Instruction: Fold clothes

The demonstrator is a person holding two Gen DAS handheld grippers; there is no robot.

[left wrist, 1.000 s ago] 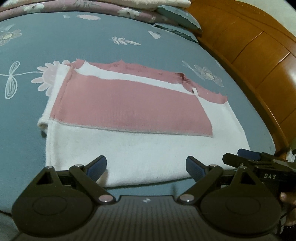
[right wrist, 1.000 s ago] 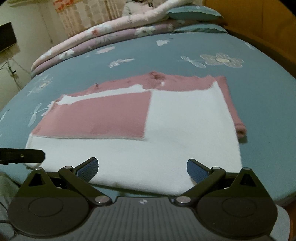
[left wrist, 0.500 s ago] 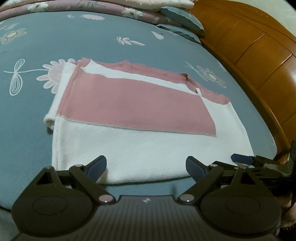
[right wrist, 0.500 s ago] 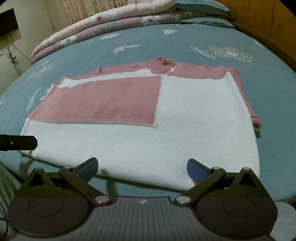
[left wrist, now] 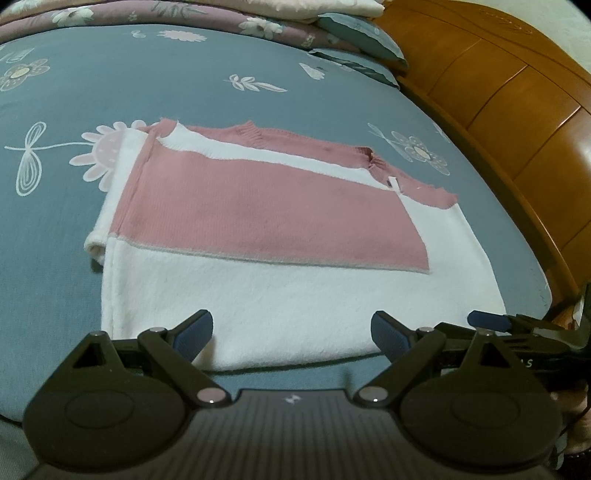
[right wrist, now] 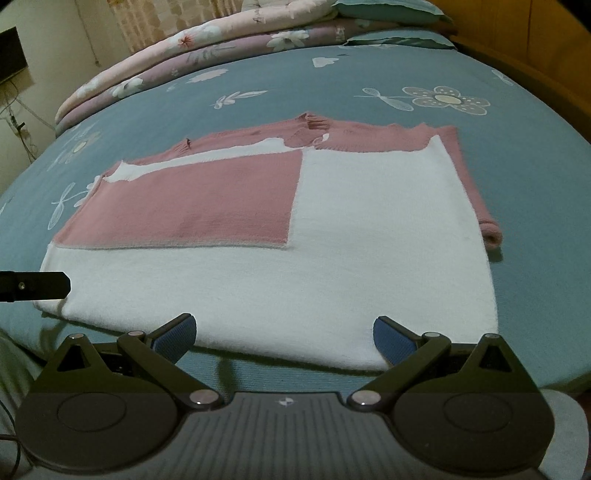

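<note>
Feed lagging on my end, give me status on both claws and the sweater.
Left claw open, right claw open, both at near hem. Pink-and-white sweater flat on bed, sleeves folded in. Nothing in the way.

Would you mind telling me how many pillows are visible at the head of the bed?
2: one teal pillow stacked on top by the wooden headboard, and a second pillow lying beneath it on the bedsheet. The folded quilts may hide others.

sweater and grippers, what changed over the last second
Both grippers, left and right, eased closer to the sweater's near hem; jaws stayed open and took hold of nothing. The sweater lies as before on the bed.
</note>
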